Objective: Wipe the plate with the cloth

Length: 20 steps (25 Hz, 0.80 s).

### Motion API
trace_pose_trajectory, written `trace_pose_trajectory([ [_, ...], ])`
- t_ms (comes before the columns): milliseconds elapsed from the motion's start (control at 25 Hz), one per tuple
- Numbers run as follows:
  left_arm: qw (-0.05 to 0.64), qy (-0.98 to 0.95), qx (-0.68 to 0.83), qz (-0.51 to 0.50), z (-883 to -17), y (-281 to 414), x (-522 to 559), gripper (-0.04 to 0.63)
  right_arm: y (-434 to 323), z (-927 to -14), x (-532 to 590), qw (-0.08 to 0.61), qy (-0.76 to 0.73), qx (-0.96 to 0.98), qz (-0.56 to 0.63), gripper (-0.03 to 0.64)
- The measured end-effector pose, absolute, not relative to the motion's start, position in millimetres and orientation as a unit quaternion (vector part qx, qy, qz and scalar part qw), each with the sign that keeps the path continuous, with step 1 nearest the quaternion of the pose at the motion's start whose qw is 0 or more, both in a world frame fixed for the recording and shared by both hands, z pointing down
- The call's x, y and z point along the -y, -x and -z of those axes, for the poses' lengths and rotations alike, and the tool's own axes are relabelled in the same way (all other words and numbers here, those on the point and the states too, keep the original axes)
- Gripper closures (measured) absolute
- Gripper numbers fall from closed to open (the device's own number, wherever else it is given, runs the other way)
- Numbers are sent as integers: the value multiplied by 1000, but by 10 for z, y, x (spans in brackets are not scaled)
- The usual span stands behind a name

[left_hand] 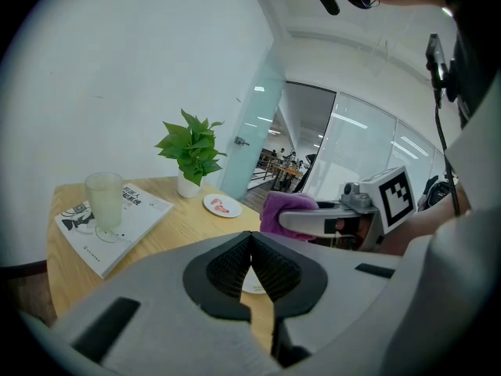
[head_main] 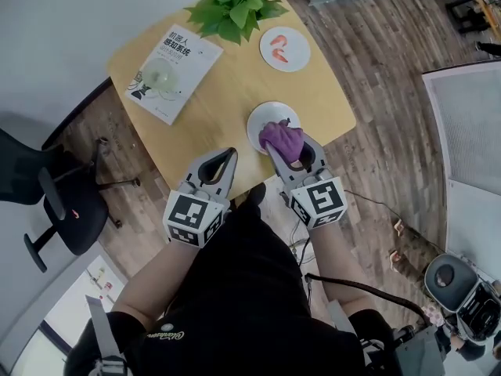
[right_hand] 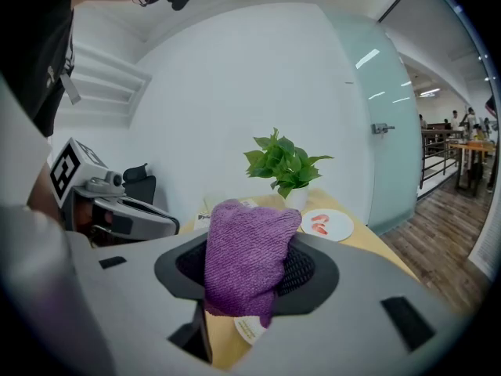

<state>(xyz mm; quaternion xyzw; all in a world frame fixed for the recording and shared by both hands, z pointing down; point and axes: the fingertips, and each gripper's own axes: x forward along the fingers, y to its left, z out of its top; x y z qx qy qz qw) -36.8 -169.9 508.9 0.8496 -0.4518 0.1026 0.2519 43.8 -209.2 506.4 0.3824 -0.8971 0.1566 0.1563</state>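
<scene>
Gripping the cloth [right_hand: 244, 276] is right gripper [right_hand: 252, 237] (left gripper [left_hand: 250, 240] fingers touching).

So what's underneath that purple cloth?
A white plate on the wooden table lies below the purple cloth, which the right gripper holds. The cloth covers the plate's near part, so that patch cannot be seen, nor whether cloth and plate touch.
</scene>
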Motion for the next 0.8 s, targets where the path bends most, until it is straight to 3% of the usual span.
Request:
trace_pose_trajectory([
  [800,251,-848,456,-96,-5095,379,1770,594,-120,-6029,2738,315,-348,871,-144,437],
])
